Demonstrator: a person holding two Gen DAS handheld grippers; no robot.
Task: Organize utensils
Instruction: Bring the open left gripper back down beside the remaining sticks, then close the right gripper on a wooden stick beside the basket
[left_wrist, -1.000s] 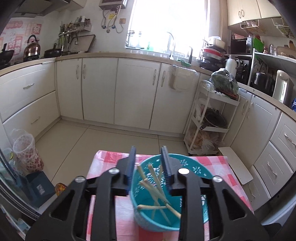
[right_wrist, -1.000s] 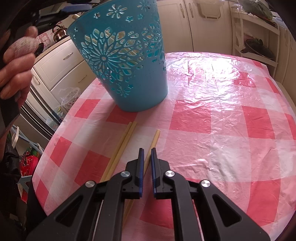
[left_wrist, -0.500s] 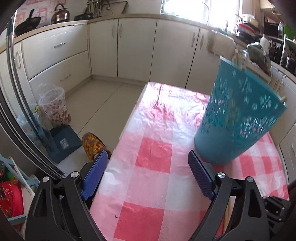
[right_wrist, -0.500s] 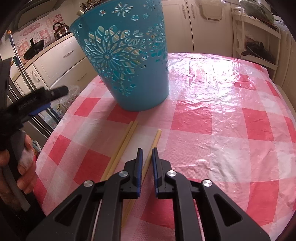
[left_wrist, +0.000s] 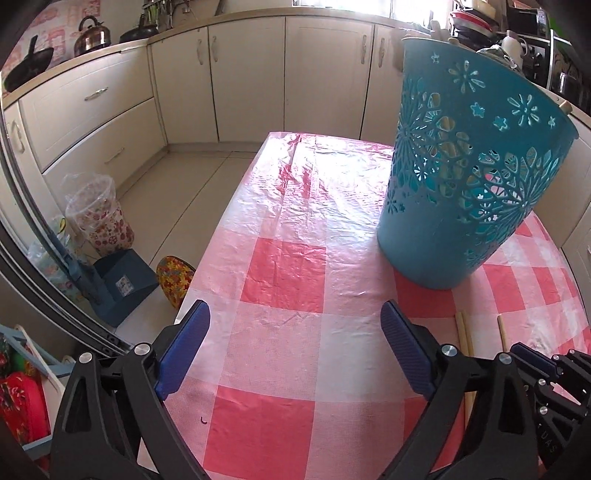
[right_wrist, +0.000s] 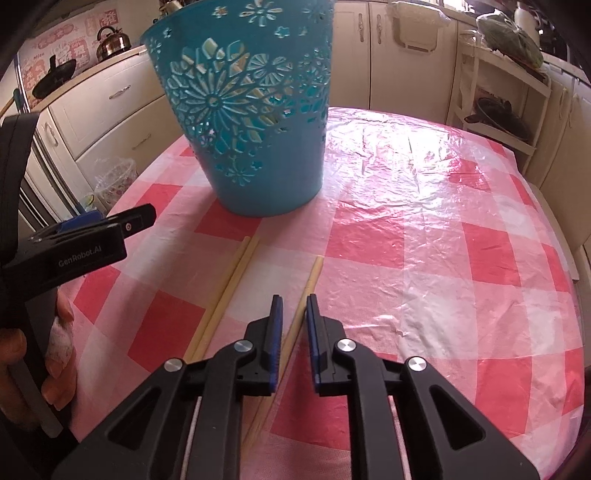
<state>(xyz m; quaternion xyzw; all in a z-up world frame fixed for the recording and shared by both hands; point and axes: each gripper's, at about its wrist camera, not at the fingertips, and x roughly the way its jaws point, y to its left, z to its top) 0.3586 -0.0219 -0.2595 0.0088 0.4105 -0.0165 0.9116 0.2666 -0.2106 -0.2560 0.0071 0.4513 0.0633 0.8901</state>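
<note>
A teal perforated basket (right_wrist: 255, 110) stands on the red-checked tablecloth (right_wrist: 443, 229) with several chopsticks inside; it also shows in the left wrist view (left_wrist: 469, 177). Three wooden chopsticks lie on the cloth in front of it: a pair (right_wrist: 229, 291) and a single one (right_wrist: 308, 288). My right gripper (right_wrist: 294, 306) hovers over the single chopstick, jaws slightly apart on either side of it. My left gripper (left_wrist: 295, 332) is wide open and empty, low over the cloth left of the basket; it shows in the right wrist view (right_wrist: 110, 225). Chopstick tips (left_wrist: 465, 332) show in the left view.
The table's left edge (left_wrist: 221, 229) drops to a tiled floor with a floral bin (left_wrist: 99, 218) and a blue box (left_wrist: 122, 284). Cream cabinets (left_wrist: 251, 74) run behind. A white rack (right_wrist: 498, 99) stands beyond the table's far right.
My left gripper came off the basket's top, opened wide and dropped to the table at the left. My right gripper's jaws parted slightly over the single chopstick.
</note>
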